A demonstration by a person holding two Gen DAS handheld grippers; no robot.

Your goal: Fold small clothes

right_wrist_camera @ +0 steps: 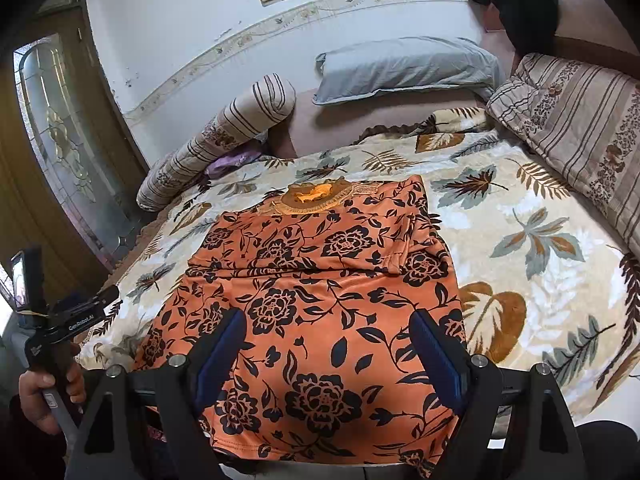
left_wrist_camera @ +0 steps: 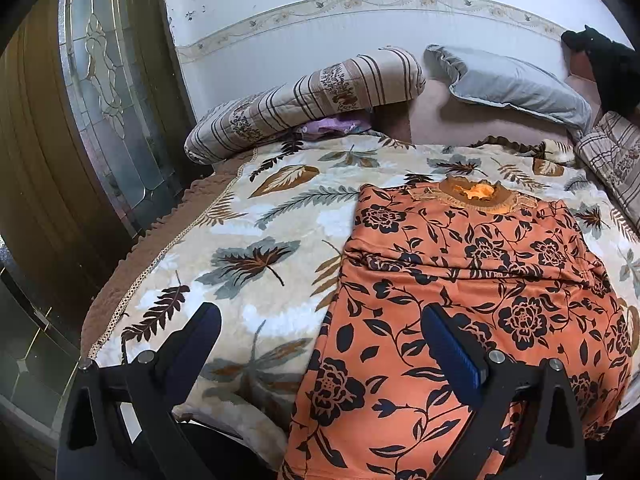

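Observation:
An orange top with a black flower print (left_wrist_camera: pixel 472 292) lies flat on the bed, collar at the far end, both sides folded in to make a long strip; it also shows in the right wrist view (right_wrist_camera: pixel 324 280). My left gripper (left_wrist_camera: pixel 320 316) is open and empty, held above the top's left edge near the bed's front. My right gripper (right_wrist_camera: pixel 326 324) is open and empty, held above the top's near hem. The left gripper, held in a hand, also shows at the far left of the right wrist view (right_wrist_camera: pixel 96 300).
A leaf-print blanket (left_wrist_camera: pixel 248 240) covers the bed. Striped bolsters (left_wrist_camera: pixel 320 92) and a grey pillow (left_wrist_camera: pixel 516 84) lie at the head. Another striped cushion (right_wrist_camera: pixel 580 120) lies at the right. A dark garment (right_wrist_camera: pixel 524 8) hangs at the back right. A door with a glass panel (left_wrist_camera: pixel 112 112) stands left.

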